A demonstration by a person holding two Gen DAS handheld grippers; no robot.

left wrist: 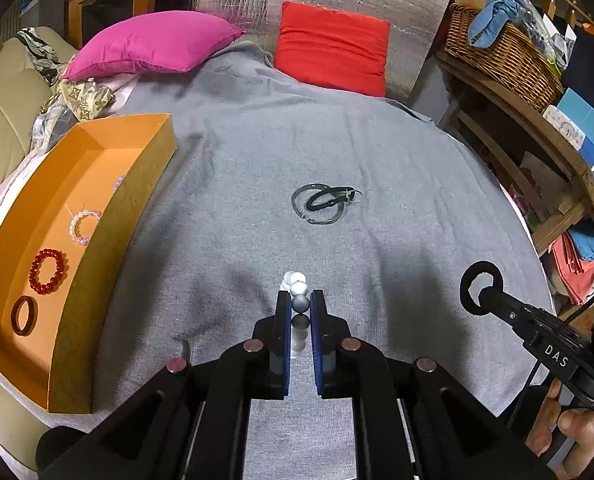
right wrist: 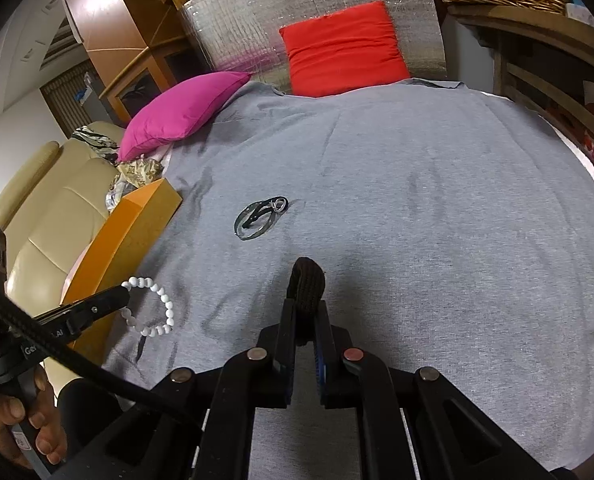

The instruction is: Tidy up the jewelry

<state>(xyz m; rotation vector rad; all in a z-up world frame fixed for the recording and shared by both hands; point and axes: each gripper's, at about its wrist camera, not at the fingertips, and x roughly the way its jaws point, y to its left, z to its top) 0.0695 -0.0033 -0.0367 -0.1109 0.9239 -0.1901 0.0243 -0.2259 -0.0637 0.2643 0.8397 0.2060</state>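
- Your left gripper (left wrist: 300, 304): fingers nearly closed, clamping the white bead bracelet (right wrist: 153, 306) above the grey cloth (left wrist: 377, 160).
- Your right gripper (right wrist: 305, 312): fingers pinched on the black ring (left wrist: 481, 288).
- Orange box (left wrist: 109, 240), left: red bead bracelet (left wrist: 47, 271), pink bead bracelet (left wrist: 83, 226), dark red bangle (left wrist: 24, 315) inside.

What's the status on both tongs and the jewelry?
Left tongs shut on white bead bracelet. Right tongs shut on black ring. Dark bangles loose on cloth. Orange tray unobstructed.

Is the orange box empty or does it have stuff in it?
Not empty. The orange box holds a red bead bracelet, a dark red ring and a pale pink bead bracelet.
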